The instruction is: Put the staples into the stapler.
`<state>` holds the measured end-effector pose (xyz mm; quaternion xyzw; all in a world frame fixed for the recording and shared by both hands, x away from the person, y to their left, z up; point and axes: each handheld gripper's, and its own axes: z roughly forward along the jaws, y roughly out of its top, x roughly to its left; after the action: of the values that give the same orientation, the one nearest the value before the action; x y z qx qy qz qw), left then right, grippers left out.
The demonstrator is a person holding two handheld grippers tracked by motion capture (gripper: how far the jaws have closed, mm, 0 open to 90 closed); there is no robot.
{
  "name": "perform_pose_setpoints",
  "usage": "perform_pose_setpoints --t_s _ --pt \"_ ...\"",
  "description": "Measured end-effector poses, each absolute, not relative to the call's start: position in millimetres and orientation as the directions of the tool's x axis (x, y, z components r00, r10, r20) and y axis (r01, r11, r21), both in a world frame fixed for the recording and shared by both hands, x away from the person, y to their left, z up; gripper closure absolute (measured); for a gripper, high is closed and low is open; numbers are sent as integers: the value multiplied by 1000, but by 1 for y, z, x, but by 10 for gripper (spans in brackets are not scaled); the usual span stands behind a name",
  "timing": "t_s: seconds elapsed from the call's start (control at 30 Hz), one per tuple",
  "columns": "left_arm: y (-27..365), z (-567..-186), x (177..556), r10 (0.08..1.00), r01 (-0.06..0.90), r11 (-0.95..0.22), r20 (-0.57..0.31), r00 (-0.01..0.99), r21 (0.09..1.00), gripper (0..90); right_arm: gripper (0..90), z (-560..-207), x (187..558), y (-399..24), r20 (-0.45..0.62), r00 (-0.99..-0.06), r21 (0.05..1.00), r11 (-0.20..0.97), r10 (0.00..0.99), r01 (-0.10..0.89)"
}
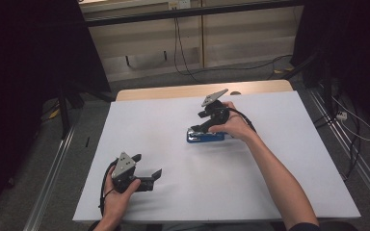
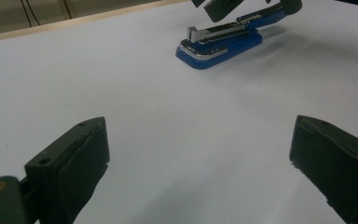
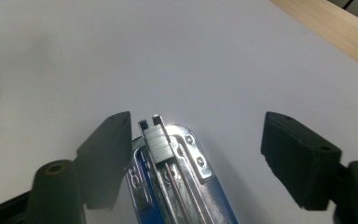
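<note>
The right gripper is standing with its jaws spread wide over a blue stapler, which is lying near the middle of the white table, a little toward the far side. In the right gripper view the stapler is sitting between the two black pads: the left-hand pad is lying just beside the stapler's edge, perhaps brushing it, while the other pad is standing well apart from it with bare table showing between. Nothing is being pinched. The stapler is open at its front, and a strip of staples is showing in the metal channel above the shiny anvil plate.

The left gripper is resting in the person's left hand at the near left of the table, well apart from the stapler. Its jaws are spread wide too, and in the left gripper view they are framing bare table surface, holding nothing.

In the left gripper view the stapler is lying far off, and the right gripper above it is cut off by the top edge of the frame. In the right gripper view the stapler's rear half is running out at the bottom edge. From the high view the right hand and gripper body are covering much of the stapler, so whether the left-hand pad is really touching it is hard to make out.
</note>
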<state>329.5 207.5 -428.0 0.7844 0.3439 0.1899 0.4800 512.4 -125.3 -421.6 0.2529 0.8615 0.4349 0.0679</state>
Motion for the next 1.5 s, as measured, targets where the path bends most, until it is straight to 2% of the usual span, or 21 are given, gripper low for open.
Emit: perform_pose_setpoints --t_s 0.13,0.4,0.5,0.67,0.83,1.07,1.17,1.5 --pt "208 -428 329 724 359 -300 -34 689 884 49 113 -421 510 -130 114 -816 807 425 567 409" --pt "208 -427 330 729 355 -302 -26 684 885 49 63 -422 503 -139 140 -765 820 359 629 445" --pt "208 -427 330 730 355 -296 -30 683 887 49 34 -422 500 -141 115 -741 824 353 662 443" --pt "207 -427 330 731 348 -299 -21 682 888 49 40 -423 496 -146 96 -688 819 336 720 465" --pt "208 -424 329 748 331 -278 -13 664 902 48 40 -421 490 -151 107 -667 826 308 737 472" --pt "210 -427 332 754 354 -272 -30 656 895 46 40 -418 476 -157 42 -613 843 302 789 446" --pt "209 -428 333 753 358 -279 -29 658 891 46 40 -418 471 -162 59 -591 853 267 805 449" --pt "202 -430 334 734 356 -294 -29 678 887 55 41 -421 449 -171 23 -549 873 250 836 419"
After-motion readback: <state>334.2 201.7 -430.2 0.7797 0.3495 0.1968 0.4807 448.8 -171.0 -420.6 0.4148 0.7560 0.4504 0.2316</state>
